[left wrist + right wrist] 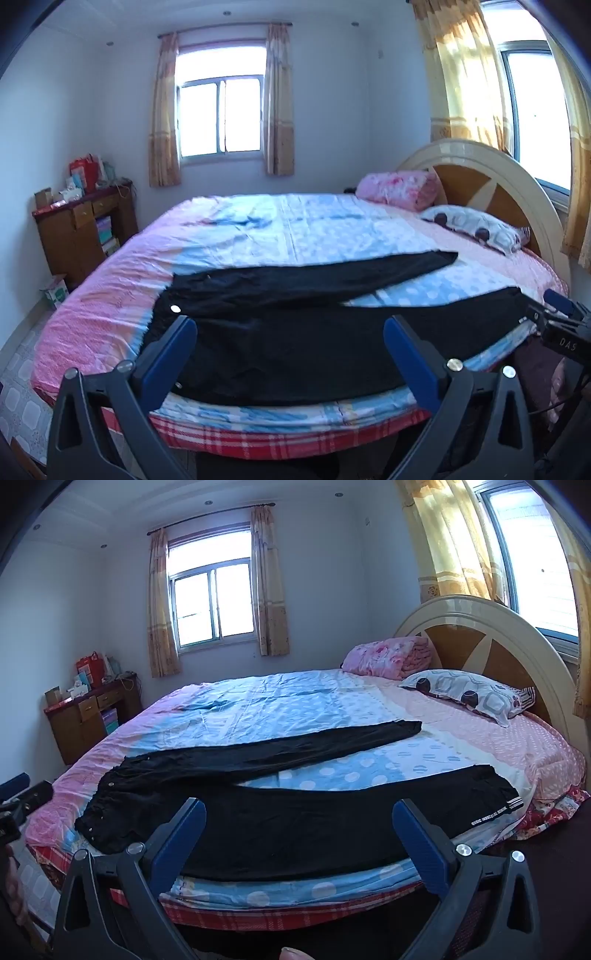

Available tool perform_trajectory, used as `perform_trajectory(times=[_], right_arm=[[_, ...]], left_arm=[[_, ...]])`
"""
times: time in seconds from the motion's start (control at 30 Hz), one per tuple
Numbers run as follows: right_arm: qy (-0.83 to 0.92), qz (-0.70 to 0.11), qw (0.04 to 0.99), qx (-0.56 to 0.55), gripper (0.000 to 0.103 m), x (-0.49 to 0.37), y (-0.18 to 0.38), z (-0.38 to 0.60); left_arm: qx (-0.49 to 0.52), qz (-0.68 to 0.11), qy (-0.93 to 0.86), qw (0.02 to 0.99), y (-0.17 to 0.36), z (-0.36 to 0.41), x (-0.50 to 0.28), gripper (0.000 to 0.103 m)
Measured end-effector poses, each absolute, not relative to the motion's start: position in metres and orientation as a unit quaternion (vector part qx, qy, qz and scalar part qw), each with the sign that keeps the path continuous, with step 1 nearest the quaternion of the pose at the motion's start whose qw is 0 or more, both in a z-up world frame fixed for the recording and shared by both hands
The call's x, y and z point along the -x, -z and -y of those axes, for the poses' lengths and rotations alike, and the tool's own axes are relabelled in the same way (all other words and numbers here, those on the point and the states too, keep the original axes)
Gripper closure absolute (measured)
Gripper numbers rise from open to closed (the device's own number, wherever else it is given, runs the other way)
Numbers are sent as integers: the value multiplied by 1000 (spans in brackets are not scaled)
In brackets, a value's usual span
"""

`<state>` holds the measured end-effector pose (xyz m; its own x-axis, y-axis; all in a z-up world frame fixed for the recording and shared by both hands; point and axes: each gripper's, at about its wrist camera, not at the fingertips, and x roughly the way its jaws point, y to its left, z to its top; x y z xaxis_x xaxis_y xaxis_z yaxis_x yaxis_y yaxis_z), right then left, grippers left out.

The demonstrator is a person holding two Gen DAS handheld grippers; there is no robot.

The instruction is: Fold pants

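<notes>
Right wrist view: black pants (280, 823) spread flat along near edge of bed (258, 701), waistband left, legs splayed apart toward headboard (476, 642), striped cuff at right. Right tongs (299, 834) wide, nothing between, hovering before near leg. Left tongs (290, 350) equally wide and empty over waist end. Patterned pillow (469, 694) and pink folded blanket (388, 655) beyond.

Bed (546, 753) — black pants (280, 827) spread flat, pillow (469, 694), folded pink blanket (388, 657).

bed (229, 705) | pillow (469, 694) | pink blanket (388, 653) | wooden desk (88, 716) | curtains (269, 590)
</notes>
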<state>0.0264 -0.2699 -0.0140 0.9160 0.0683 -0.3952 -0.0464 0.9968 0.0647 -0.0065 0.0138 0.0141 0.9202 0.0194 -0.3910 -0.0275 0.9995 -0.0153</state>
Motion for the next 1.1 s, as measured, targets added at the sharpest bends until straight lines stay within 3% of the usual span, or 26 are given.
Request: perform_trajectory(times=[1.1], right_arm=[[-18,-214,976,-27,1,-36,18,282]], left_arm=[[25,-208,-14,978,-15,-21,3,0]])
